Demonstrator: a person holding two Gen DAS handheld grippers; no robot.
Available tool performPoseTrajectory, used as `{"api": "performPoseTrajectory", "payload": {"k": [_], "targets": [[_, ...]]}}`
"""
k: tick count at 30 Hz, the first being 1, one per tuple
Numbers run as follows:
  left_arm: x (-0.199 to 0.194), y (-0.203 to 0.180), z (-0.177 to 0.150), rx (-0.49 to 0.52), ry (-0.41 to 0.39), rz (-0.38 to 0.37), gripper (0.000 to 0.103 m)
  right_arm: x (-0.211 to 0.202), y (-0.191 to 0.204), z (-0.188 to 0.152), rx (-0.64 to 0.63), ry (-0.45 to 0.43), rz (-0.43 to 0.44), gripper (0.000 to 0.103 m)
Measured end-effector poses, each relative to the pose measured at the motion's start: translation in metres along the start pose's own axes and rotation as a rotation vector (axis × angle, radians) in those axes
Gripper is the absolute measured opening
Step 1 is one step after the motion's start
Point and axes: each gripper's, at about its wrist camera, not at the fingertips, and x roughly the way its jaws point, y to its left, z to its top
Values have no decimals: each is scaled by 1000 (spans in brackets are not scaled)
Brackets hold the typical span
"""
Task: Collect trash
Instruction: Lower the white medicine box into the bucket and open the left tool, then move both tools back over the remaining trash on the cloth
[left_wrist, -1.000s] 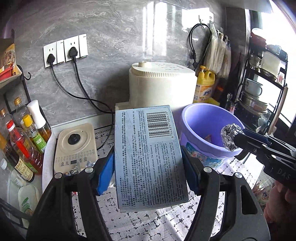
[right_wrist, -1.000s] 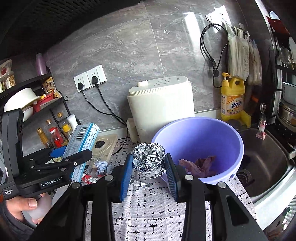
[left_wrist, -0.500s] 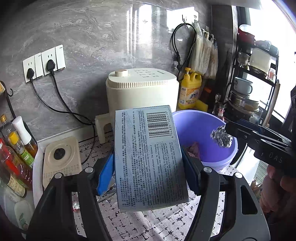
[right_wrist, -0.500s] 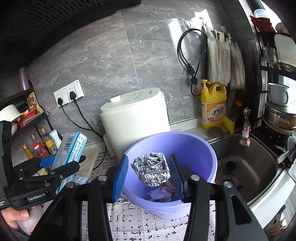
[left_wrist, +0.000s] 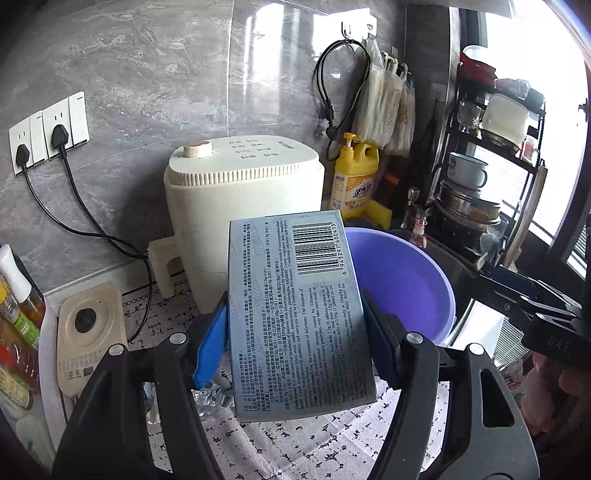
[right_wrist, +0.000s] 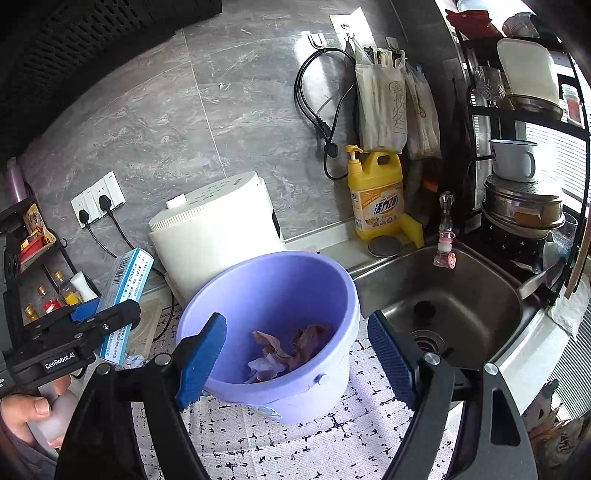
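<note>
Disposal is mid-way: right gripper (right_wrist: 295, 354) hangs spread and empty over the purple bucket (right_wrist: 343, 291) (crumpled scraps lie inside), while left gripper (left_wrist: 295, 343) clamps the medicine box (left_wrist: 295, 314) beside its rim. Next, carry the box over and release.

Left gripper clamped, right gripper spread wide.
The left gripper (left_wrist: 295, 332) is pressed tight against both sides of a box (left_wrist: 295, 317); the right gripper (right_wrist: 297, 354) is held with its blue pads (right_wrist: 201, 354) far apart, nothing between them.
</note>
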Motion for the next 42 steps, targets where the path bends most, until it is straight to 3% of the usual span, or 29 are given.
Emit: {"api": "performPoseTrajectory", "payload": {"k": [15, 17, 18, 19, 25, 37, 42], "targets": [[41, -46, 15, 60, 36, -112, 67, -15, -26, -15, 30, 25, -44, 78], [44, -50, 16, 47, 49, -200, 69, -14, -27, -16, 34, 27, -45, 78], [44, -53, 16, 53, 53, -201, 79, -13, -27, -16, 35, 28, -46, 78], [42, -55, 15, 64, 43, -168, 89, -13, -27, -17, 38, 28, -46, 78], [27, -34, 4, 39, 40, -107, 95, -8, -20, -15, 32, 30, -26, 78], [-34, 40, -22, -97, 9, 57, 97, 2, 19, -15, -2, 29, 83, 81], [-59, 66, -38, -140, -2, 121, 97, 9, 42, -20, -27, 41, 127, 89]]}}
